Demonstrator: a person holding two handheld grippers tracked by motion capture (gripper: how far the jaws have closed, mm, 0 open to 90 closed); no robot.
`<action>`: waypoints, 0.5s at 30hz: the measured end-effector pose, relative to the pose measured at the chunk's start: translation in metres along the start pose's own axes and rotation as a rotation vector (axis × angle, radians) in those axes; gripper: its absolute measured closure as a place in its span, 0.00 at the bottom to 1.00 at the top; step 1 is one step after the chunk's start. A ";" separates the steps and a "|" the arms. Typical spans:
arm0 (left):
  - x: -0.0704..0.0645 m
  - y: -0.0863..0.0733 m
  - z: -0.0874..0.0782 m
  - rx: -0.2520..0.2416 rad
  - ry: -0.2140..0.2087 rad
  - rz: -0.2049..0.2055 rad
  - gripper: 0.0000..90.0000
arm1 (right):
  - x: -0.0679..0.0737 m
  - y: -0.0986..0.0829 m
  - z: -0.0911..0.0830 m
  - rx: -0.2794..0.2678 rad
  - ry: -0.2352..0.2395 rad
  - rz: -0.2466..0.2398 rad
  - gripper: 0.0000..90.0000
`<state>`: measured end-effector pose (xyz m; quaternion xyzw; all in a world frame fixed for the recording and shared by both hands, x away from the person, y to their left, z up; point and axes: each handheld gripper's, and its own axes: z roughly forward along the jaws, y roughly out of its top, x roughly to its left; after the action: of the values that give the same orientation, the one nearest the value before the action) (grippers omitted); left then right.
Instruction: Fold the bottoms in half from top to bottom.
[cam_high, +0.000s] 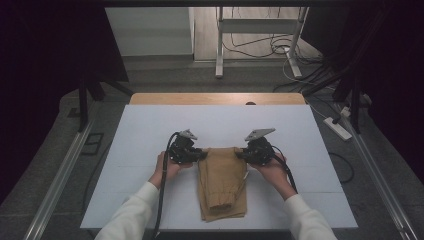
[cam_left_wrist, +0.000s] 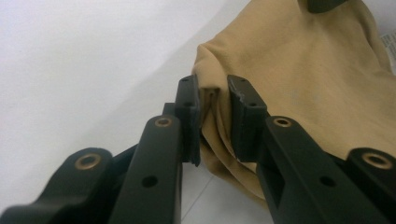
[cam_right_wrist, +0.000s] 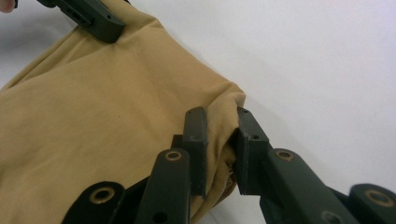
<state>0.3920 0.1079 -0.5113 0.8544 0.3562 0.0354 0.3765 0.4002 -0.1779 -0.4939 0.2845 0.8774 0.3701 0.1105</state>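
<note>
Left gripper (cam_left_wrist: 215, 119) and right gripper (cam_right_wrist: 219, 149) each clench a far corner of the folded garment (cam_high: 221, 182). Fabric is soft, light, limp: grasp all layers at corners.

far half of counter (cam_high: 215, 122): bare white, open to pass | left and right margins: bare | centre-near: folded tan cloth (cam_high: 222, 182) lies in the way | left gripper (cam_high: 202, 154) and right gripper (cam_high: 240, 155) flank its far corners, jaws on cloth, blocking both sides there
</note>
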 end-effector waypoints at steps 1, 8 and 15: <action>0.000 0.000 0.000 -0.003 0.001 -0.002 0.84 | 0.000 0.001 0.000 -0.003 -0.002 -0.001 0.85; 0.005 0.005 -0.003 -0.014 0.014 0.000 0.84 | -0.001 0.006 0.001 -0.019 -0.017 -0.014 0.85; 0.011 0.011 -0.001 -0.025 0.033 0.003 0.84 | -0.006 0.011 0.003 -0.037 -0.024 -0.008 0.85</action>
<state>0.4063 0.1107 -0.5053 0.8495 0.3608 0.0543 0.3811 0.4111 -0.1736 -0.4879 0.2835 0.8702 0.3822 0.1278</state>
